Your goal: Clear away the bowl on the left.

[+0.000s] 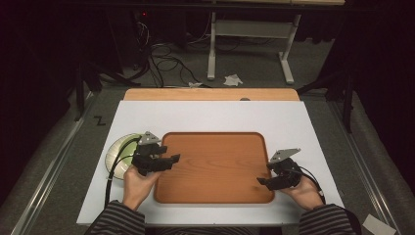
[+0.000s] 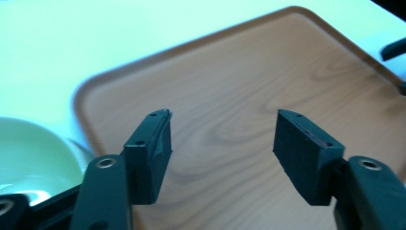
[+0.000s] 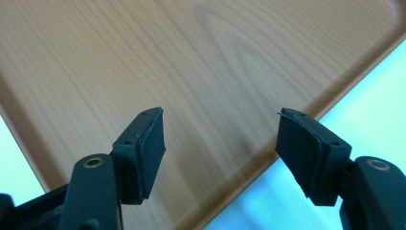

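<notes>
Both hands low at the near side of the bench [image 1: 215, 115], one tool at each end of the wooden tray [image 1: 215, 169]. Left tool [image 1: 172, 160] pokes in over the tray's left rim, jaws spread wide, nothing between them; its own camera shows bare tray floor [image 2: 225, 120] under the gap. Right tool [image 1: 263, 182] sits at the tray's near right corner, jaws also wide apart and empty, hanging over the tray edge [image 3: 268, 163] where it meets the white bench top [image 3: 364, 124]. Tray lies flat in the middle of the bench, nothing on it. Pale green plate [image 1: 117, 152] sits just left of the tray, partly under the left hand [image 1: 139, 183].

Looks like the setup step for a two-handed tray pickup: tools lined up, no grip yet. Next move likely needs each tool lowered so one jaw goes over the rim and one under, then both closed together before any lift.
</notes>
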